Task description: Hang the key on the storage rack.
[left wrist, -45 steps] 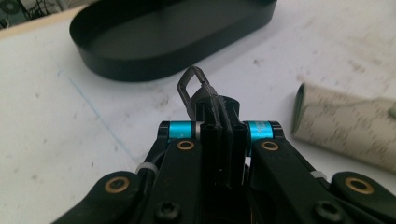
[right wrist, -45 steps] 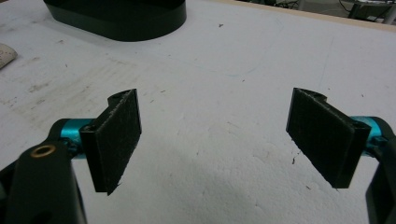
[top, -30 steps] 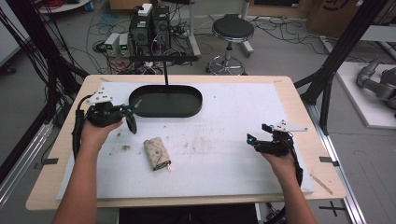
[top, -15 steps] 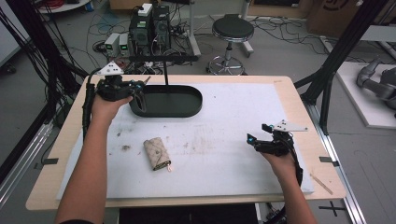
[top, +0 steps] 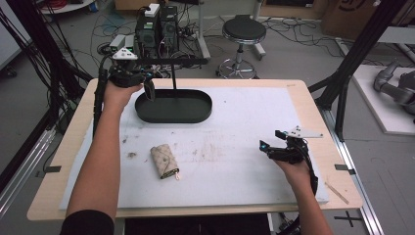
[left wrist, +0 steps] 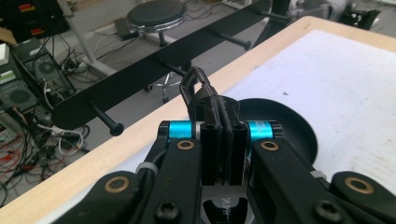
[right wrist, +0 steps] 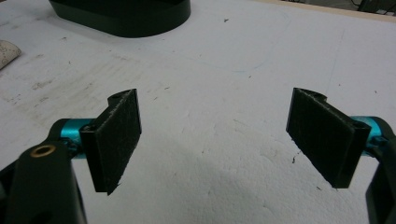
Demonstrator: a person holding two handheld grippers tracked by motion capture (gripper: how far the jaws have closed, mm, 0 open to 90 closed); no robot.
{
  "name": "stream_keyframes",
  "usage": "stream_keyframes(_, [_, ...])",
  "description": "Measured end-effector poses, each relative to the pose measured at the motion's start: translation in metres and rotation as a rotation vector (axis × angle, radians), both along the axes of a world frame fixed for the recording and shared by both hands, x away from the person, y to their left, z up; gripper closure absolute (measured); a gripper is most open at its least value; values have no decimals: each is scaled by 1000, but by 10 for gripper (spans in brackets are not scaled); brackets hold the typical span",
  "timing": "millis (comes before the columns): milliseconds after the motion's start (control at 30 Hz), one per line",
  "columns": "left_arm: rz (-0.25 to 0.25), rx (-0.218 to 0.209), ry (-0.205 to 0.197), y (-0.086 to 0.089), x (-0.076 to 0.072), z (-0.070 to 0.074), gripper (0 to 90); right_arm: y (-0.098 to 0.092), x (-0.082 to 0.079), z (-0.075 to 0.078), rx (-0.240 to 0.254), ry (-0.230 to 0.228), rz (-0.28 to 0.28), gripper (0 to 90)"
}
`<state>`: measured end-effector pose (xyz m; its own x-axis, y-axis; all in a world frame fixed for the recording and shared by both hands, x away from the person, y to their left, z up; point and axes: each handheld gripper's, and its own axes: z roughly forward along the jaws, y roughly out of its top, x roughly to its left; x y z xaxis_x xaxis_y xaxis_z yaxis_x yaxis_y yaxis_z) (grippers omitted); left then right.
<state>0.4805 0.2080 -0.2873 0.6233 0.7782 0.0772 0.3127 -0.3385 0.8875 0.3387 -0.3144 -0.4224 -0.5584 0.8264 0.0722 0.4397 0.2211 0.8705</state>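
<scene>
Left gripper view: left tongs (left wrist: 219,135) pinch a black, seemingly looped clip (left wrist: 198,86); right tongs (right wrist: 217,140) released.

A lab: computer towers (top: 156,27), tangled floor cables (top: 58,54) (black frame struts (top: 359,49) too).

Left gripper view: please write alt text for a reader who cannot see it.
The left tool, jaws shut on a small black clip, is raised toward a black bar with pegs. Below lie a black oval tray and a white mat on the wooden table.
</scene>
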Motion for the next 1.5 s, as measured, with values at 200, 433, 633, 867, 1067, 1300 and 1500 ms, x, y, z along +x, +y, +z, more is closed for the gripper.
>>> stream_keyframes(200, [-8, 34, 9, -13, 9, -2, 874, -2, 0, -1, 1, 7, -2, 184])
stream_keyframes(433, [-30, 56, 18, -29, 17, -7, 874, -2, 0, -1, -1, 8, -3, 184])
stream_keyframes(633, [-33, 47, 37, -35, 25, -13, 874, -2, 0, -1, 3, 11, -2, 184])
stream_keyframes(867, [-36, 77, 45, -42, 33, -15, 874, -3, 1, -2, -1, 13, -5, 184])
stream_keyframes(1067, [-28, 79, 57, -45, 41, -18, 870, -4, 1, -2, 2, 11, -7, 184])
stream_keyframes(1300, [-35, 65, 69, -46, 39, -20, 785, -4, 1, -2, 3, 13, -5, 184])
stream_keyframes(1500, [-52, 50, 72, -43, 29, -21, 759, -3, 0, -2, 2, 11, 1, 184])
